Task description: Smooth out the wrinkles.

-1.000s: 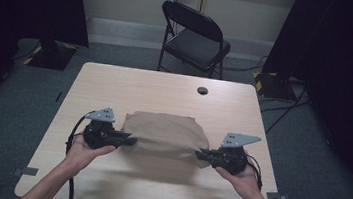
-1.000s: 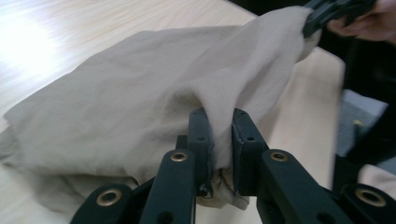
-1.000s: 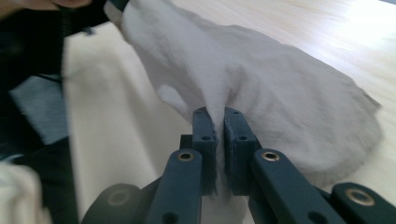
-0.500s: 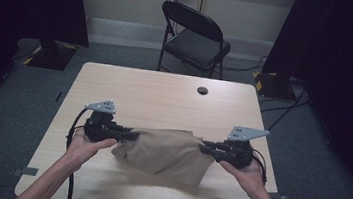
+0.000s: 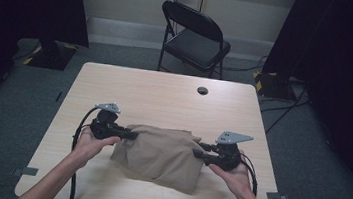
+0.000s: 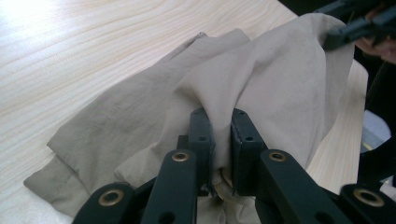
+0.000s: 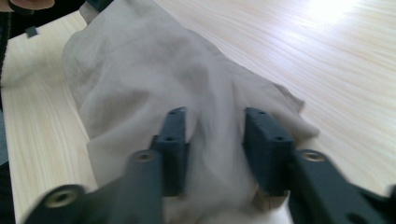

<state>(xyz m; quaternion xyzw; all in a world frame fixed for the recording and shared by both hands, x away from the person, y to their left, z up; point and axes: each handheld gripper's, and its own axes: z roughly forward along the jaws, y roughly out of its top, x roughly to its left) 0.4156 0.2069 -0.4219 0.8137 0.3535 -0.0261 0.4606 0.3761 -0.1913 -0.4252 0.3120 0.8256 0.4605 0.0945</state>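
A crumpled tan cloth point(image 5: 158, 153) lies in a heap on the near middle of the wooden table point(image 5: 164, 98). My left gripper point(image 5: 132, 136) is at its left edge. In the left gripper view the jaws point(image 6: 220, 121) are pinched on a fold of the cloth point(image 6: 280, 84). My right gripper point(image 5: 198, 150) is at the cloth's right edge. In the right gripper view its jaws point(image 7: 217, 121) stand well apart, with blurred cloth point(image 7: 140, 70) bulging between them. Each hand holds its gripper low over the table.
A dark round cable hole point(image 5: 202, 90) sits at the far middle of the table. A black folding chair point(image 5: 196, 36) stands beyond the far edge. Cables trail from both grippers toward the near edge. Bare wood lies beyond the cloth.
The cloth was lifted off the table by both grippers, then drawn nearer and set down in a bunched heap. The right gripper's jaws now stand apart.
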